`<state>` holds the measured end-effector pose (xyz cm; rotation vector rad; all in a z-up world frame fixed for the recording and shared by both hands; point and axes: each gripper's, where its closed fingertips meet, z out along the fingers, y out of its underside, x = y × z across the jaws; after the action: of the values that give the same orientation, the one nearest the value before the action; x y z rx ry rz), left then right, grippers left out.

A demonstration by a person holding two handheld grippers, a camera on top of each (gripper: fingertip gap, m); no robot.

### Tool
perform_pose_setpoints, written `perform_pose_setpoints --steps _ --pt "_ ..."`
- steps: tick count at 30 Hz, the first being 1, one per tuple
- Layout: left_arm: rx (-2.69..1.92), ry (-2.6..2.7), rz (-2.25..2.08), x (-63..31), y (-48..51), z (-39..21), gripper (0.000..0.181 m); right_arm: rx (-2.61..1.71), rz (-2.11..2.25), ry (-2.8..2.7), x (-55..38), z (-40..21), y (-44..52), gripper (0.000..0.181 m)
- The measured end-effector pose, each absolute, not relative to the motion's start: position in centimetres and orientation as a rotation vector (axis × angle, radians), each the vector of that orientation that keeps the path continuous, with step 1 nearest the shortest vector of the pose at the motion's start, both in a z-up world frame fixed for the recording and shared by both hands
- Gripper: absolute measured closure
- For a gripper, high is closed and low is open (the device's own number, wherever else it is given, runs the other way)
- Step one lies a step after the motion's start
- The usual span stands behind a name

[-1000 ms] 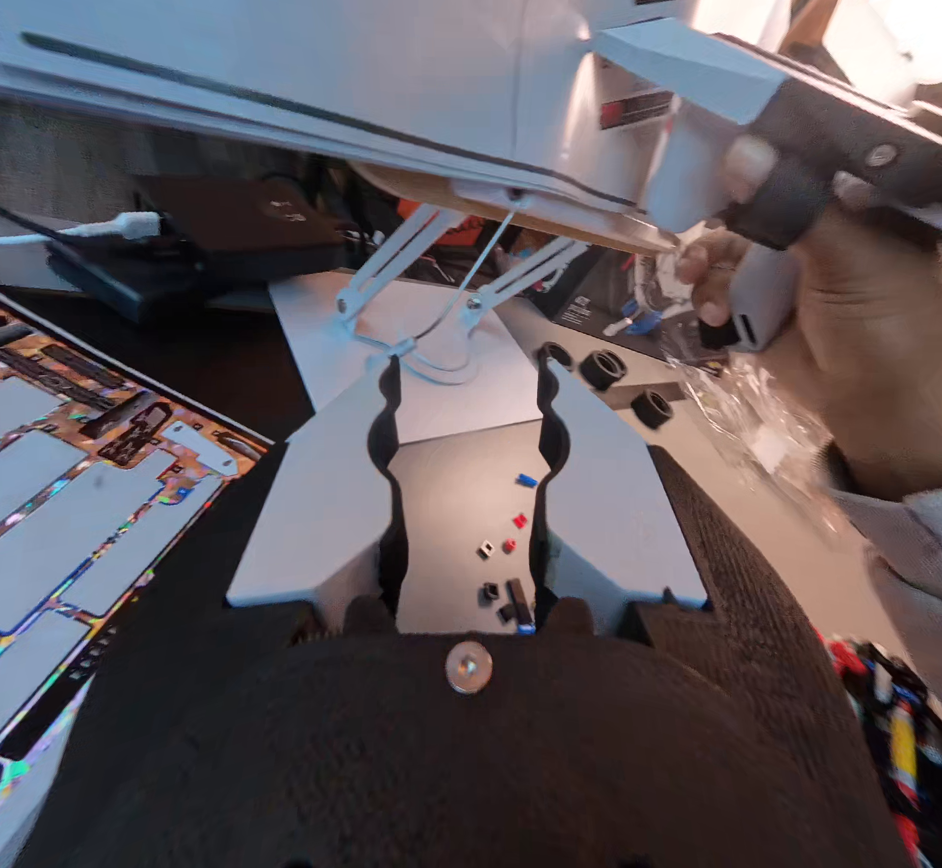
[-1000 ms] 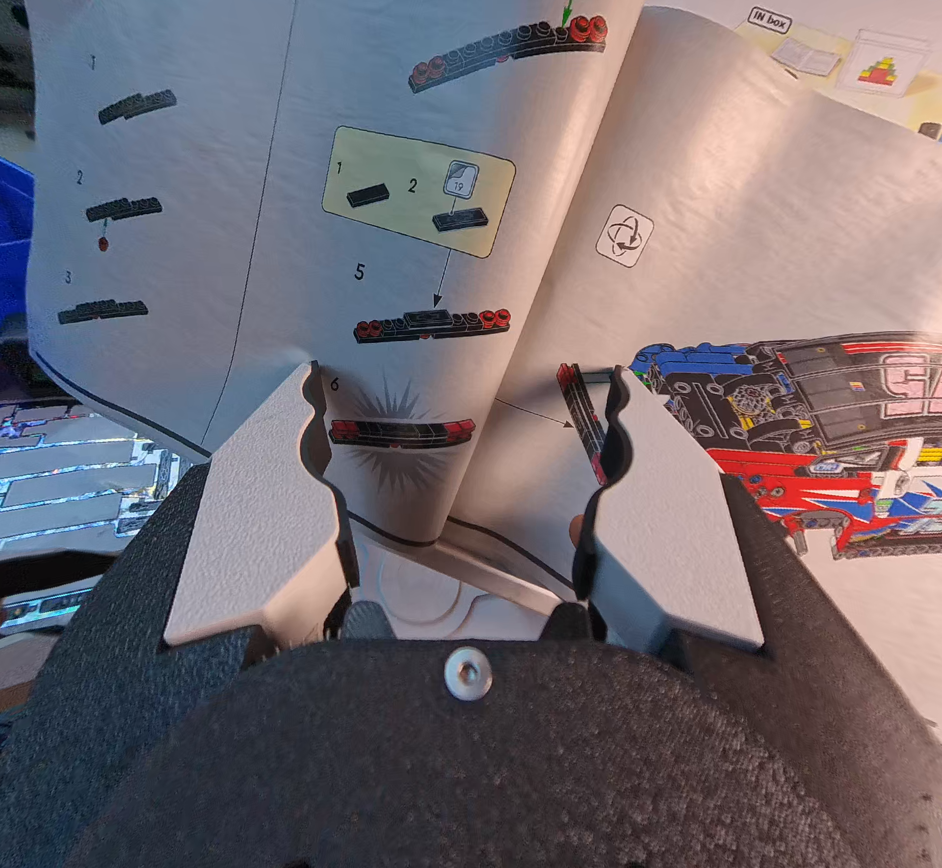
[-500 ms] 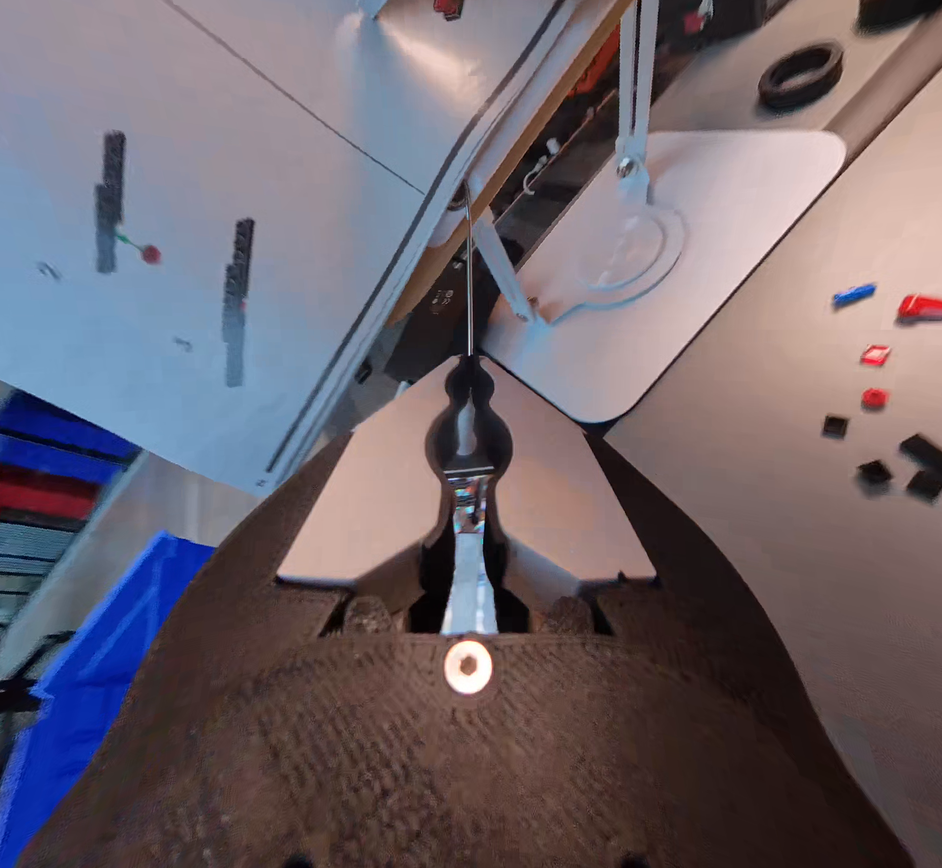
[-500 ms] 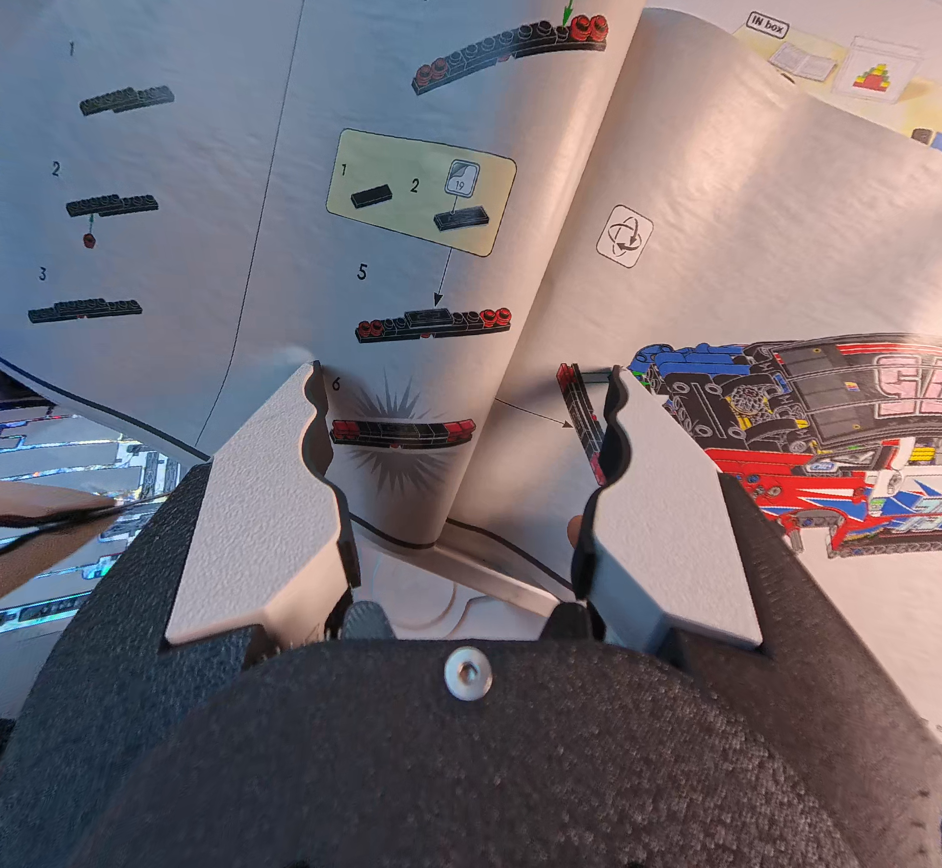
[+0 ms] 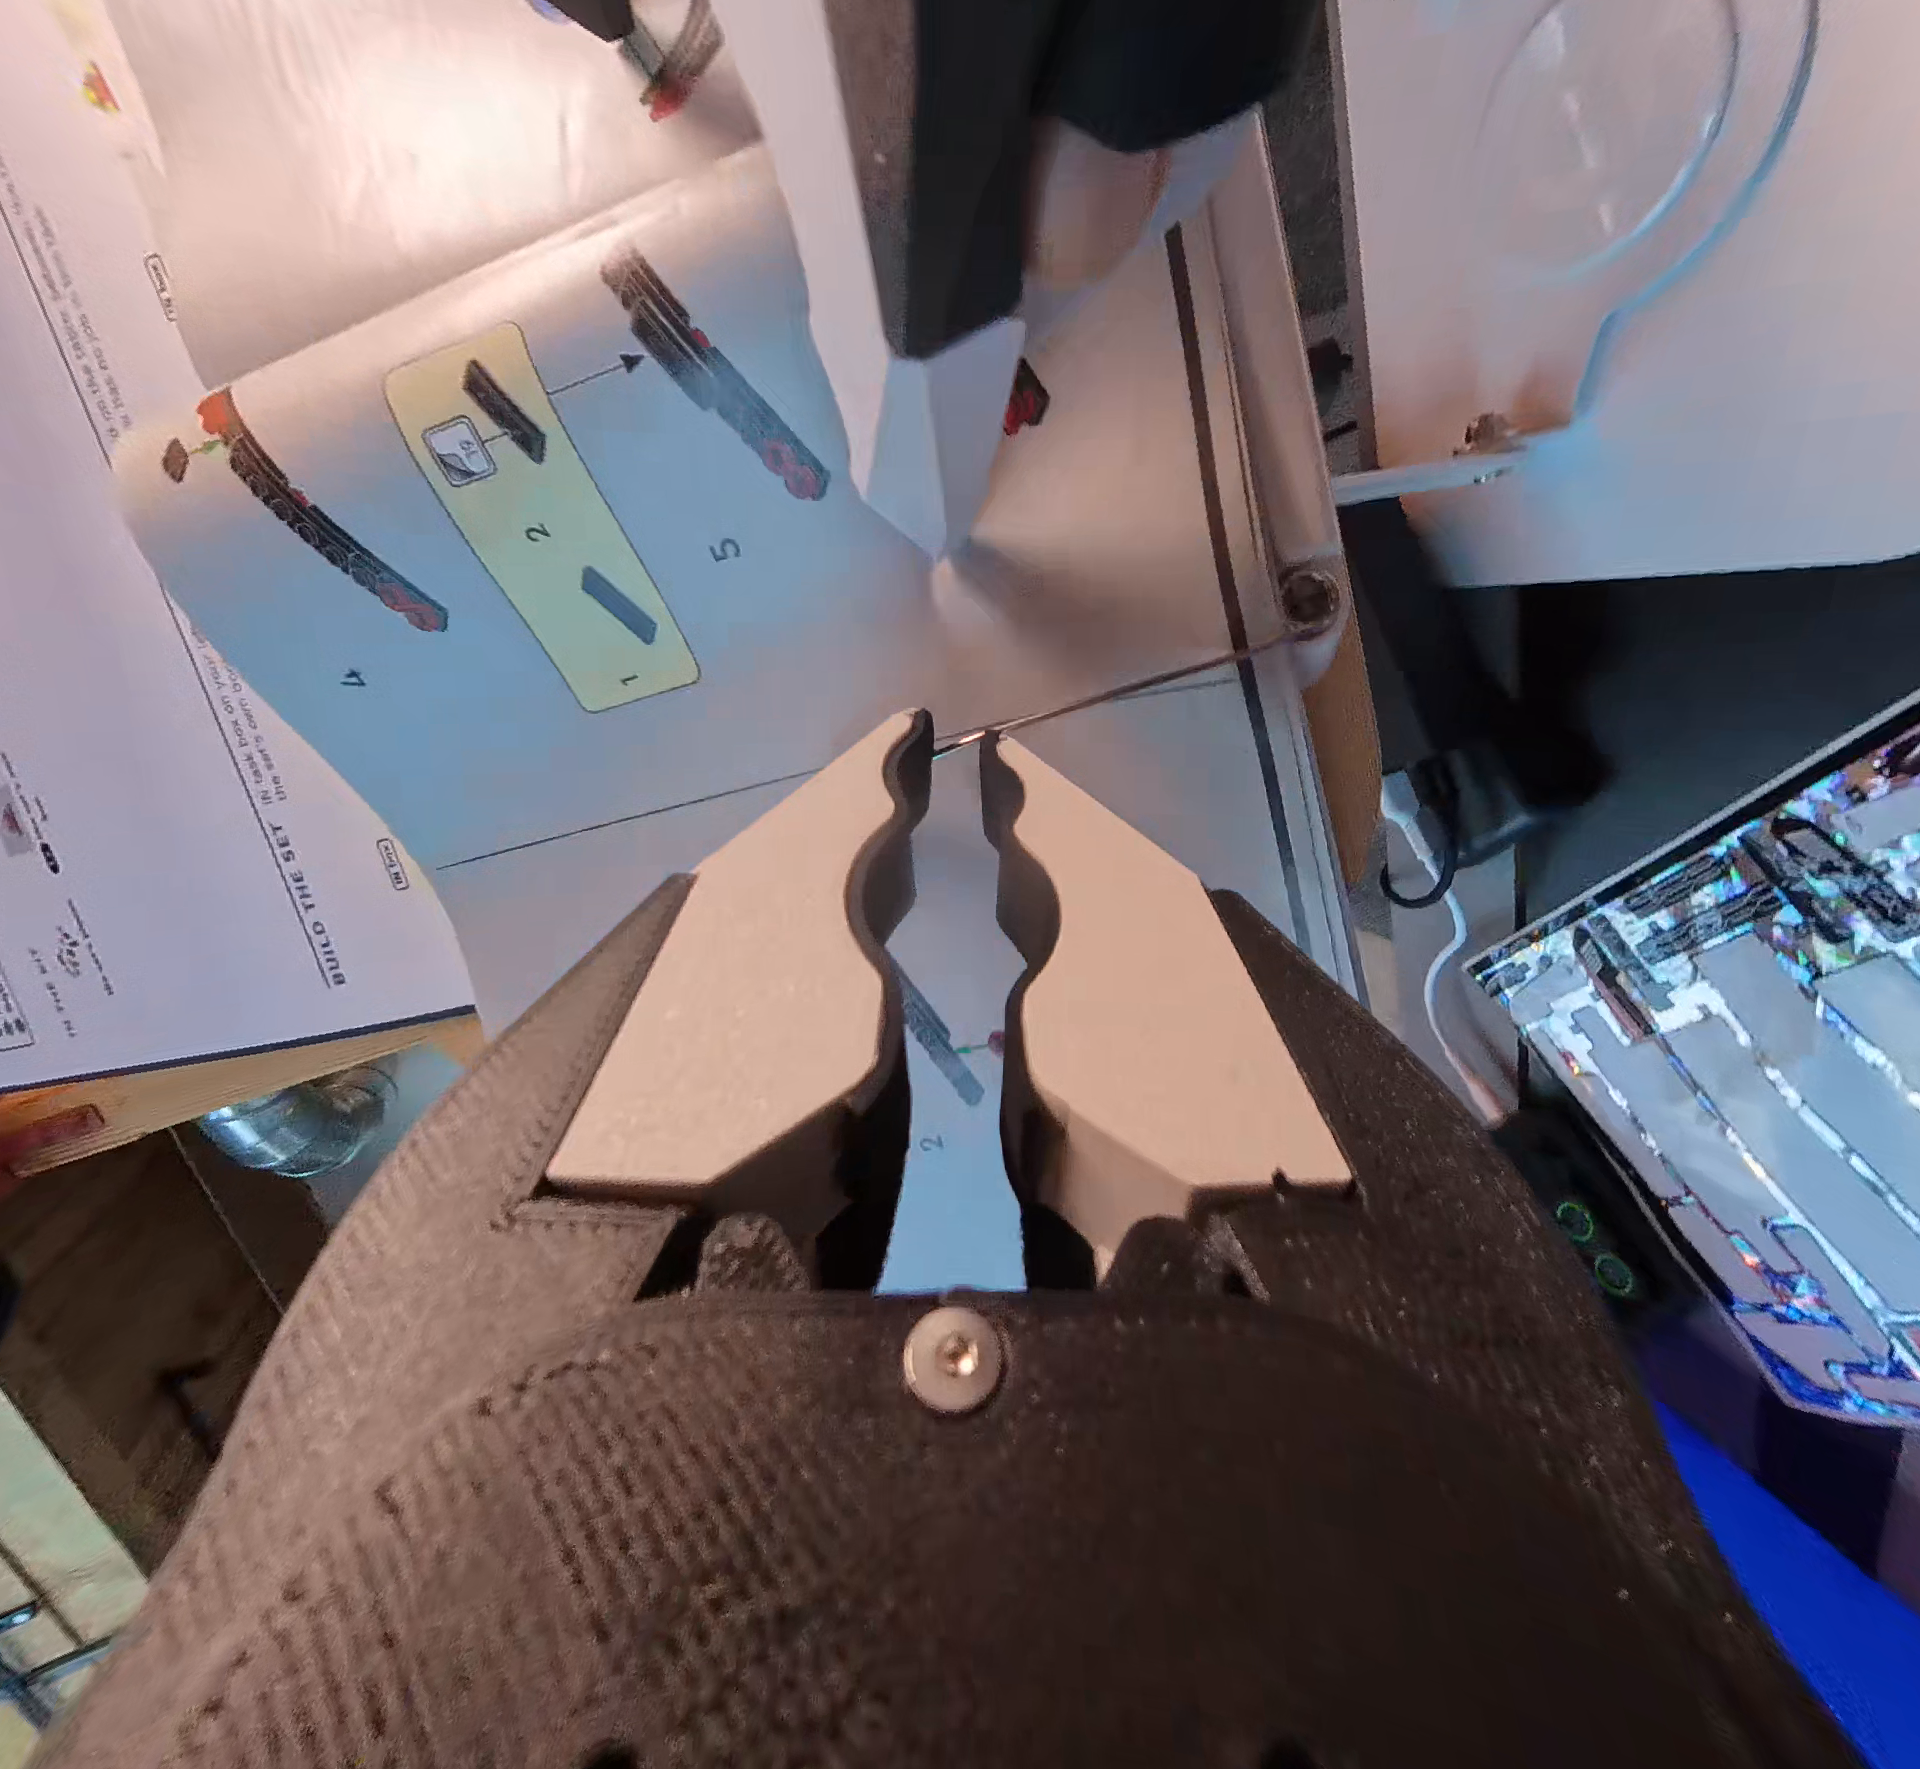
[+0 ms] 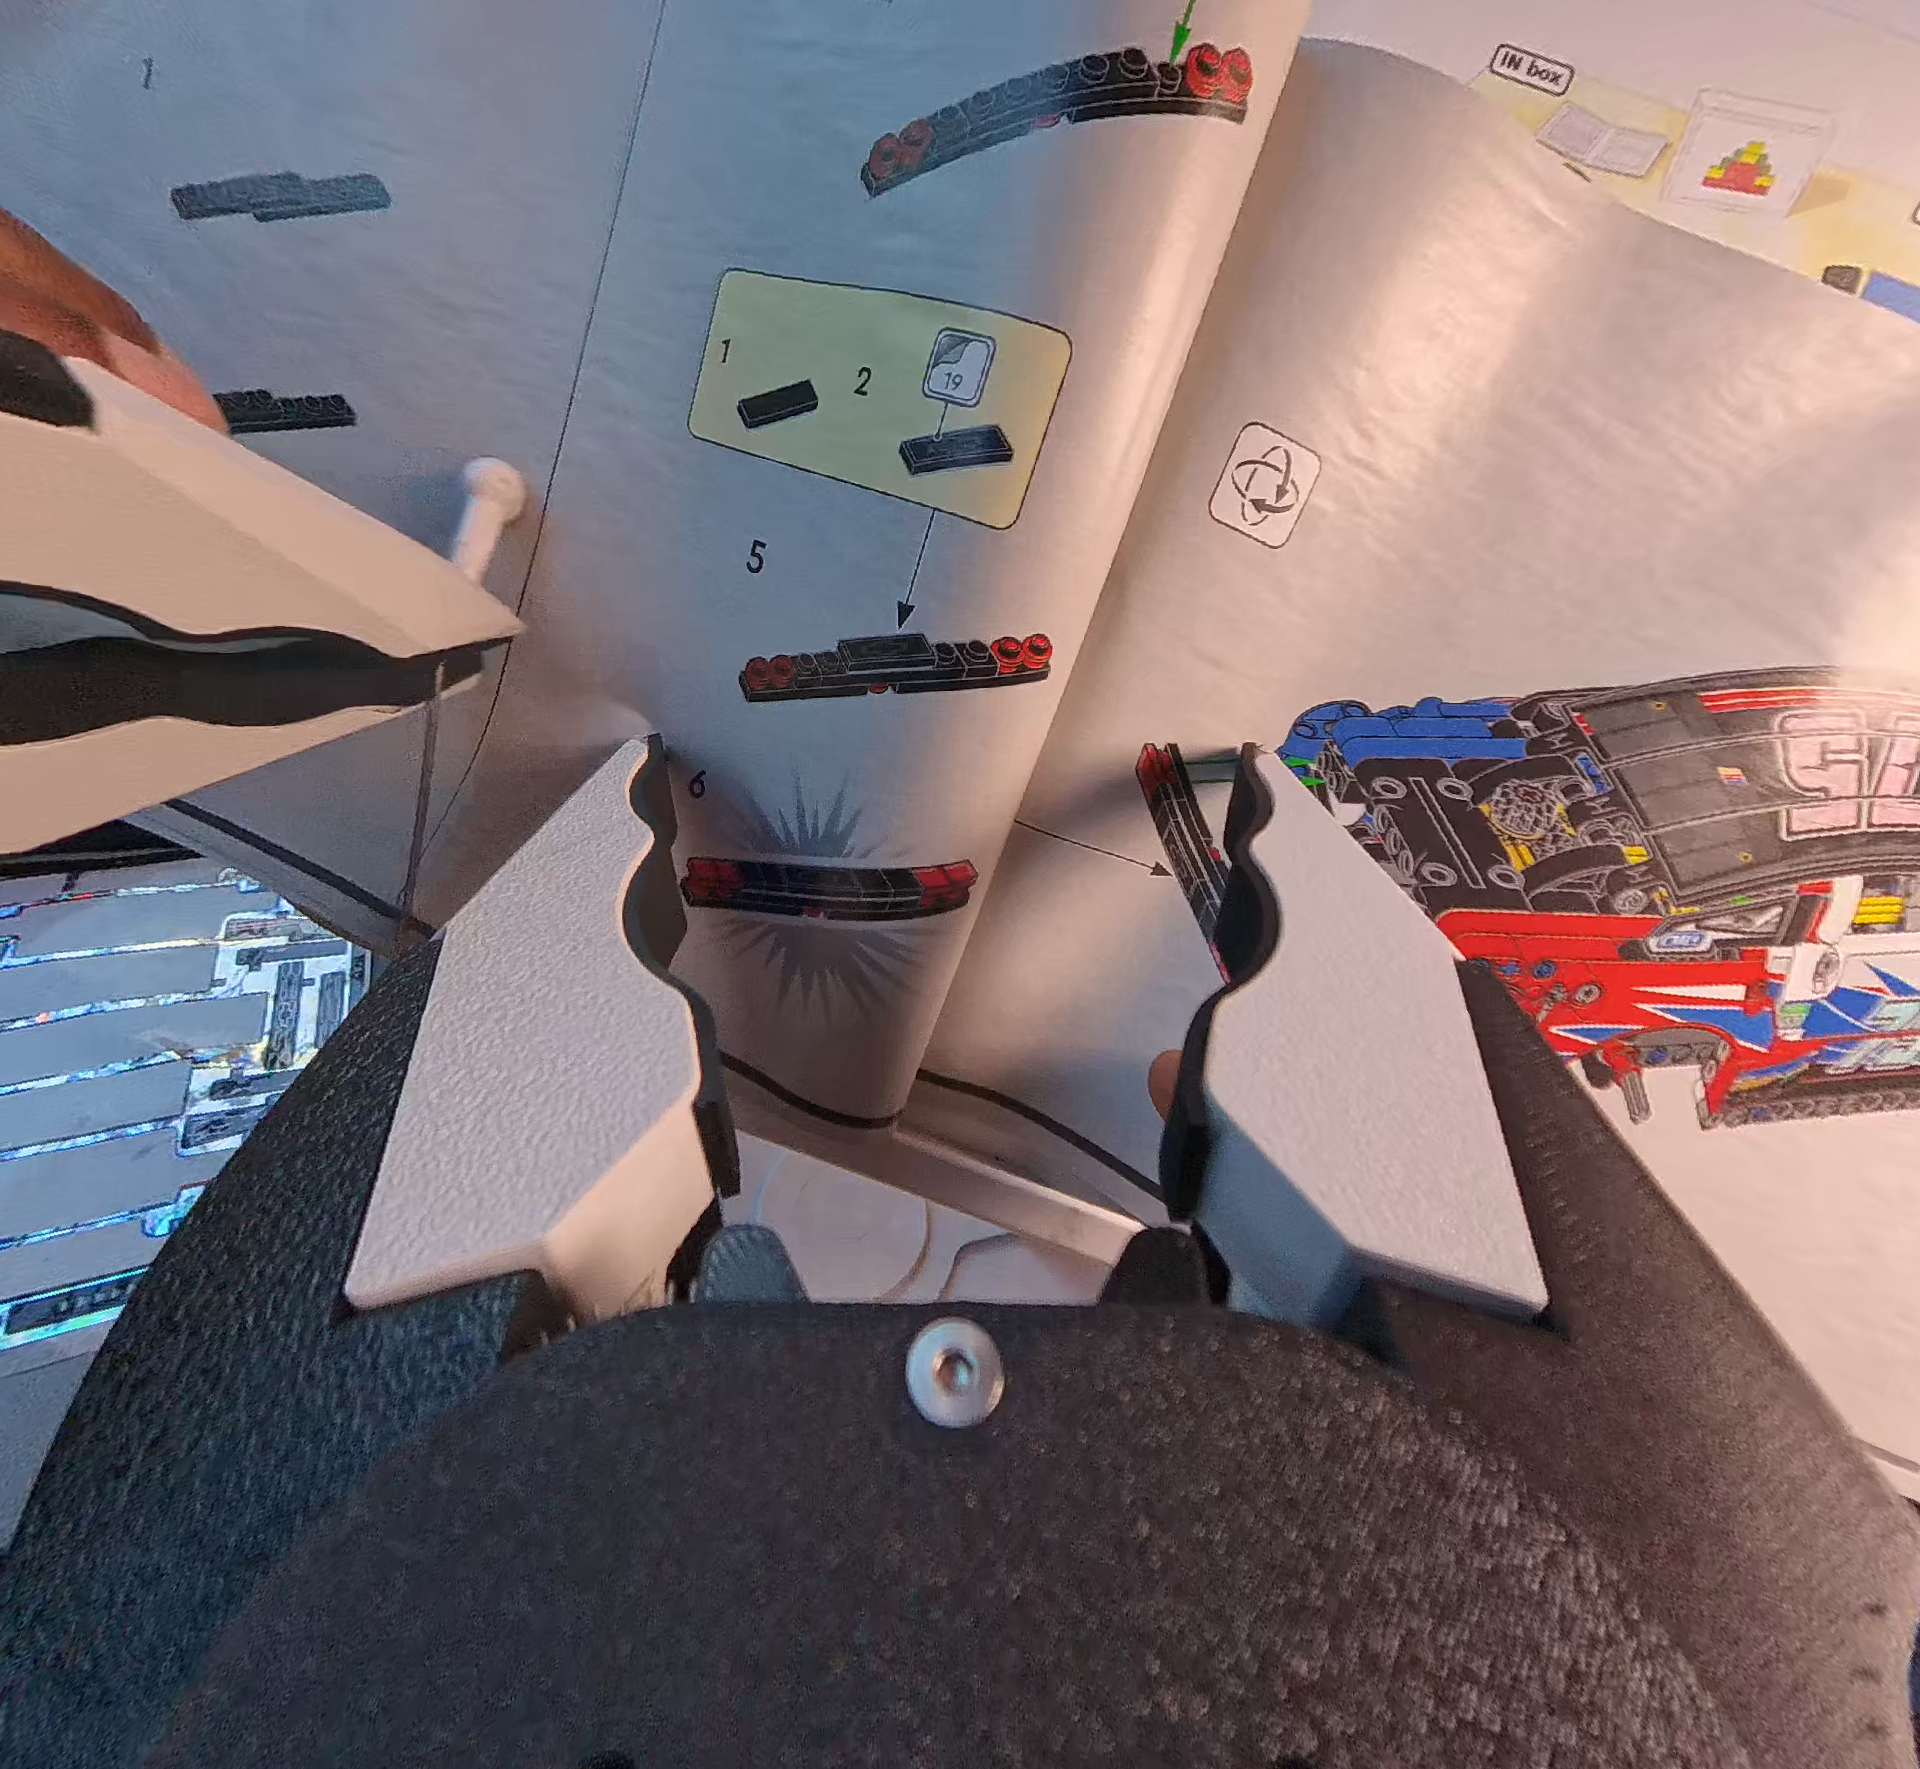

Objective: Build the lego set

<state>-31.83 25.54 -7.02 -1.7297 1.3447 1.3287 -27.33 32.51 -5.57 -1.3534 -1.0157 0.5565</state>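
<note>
Standing only a narrow gap apart, the jaws of the left gripper (image 5: 954, 734) clamped nothing. A thin metal page-holding wire (image 5: 1122, 680) crossed right at their tips, though contact could not be told, and ran toward 2 o'clock to its pivot on the stand's ledge. The right gripper (image 6: 951, 751) had its jaws spread wide and empty in front of the open paper Lego instruction booklet (image 6: 831, 192). The booklet's curled left page rose toward 12 o'clock, and a printed race car sat at 3 o'clock. The booklet leaned on a white plastic book stand (image 5: 1662, 213), at 1 o'clock in the left wrist view. A shiny holographic sticker sheet (image 5: 1714, 992) lay at 3 o'clock there.
</note>
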Motion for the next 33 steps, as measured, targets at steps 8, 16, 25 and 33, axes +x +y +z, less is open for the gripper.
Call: perform_pose_setpoints --steps 8,16,25,33 --pt "-1.658 0.6 1.112 -32.5 24.2 -7.0 0.172 -1.34 0.564 -1.033 -27.3 -5.6 32.3 0.076" --pt "-1.662 0.442 0.977 -32.8 23.5 -7.1 0.173 -1.335 0.573 -1.025 -27.4 -5.5 32.2 0.075" --pt "-1.261 1.309 1.596 -30.7 25.5 -6.2 0.176 -1.334 0.581 -1.049 -27.1 -5.5 32.2 0.078" --pt "-1.793 0.689 0.654 -30.8 25.1 -6.7 0.169 -1.336 0.577 -1.053 -27.1 -5.6 32.1 0.077"
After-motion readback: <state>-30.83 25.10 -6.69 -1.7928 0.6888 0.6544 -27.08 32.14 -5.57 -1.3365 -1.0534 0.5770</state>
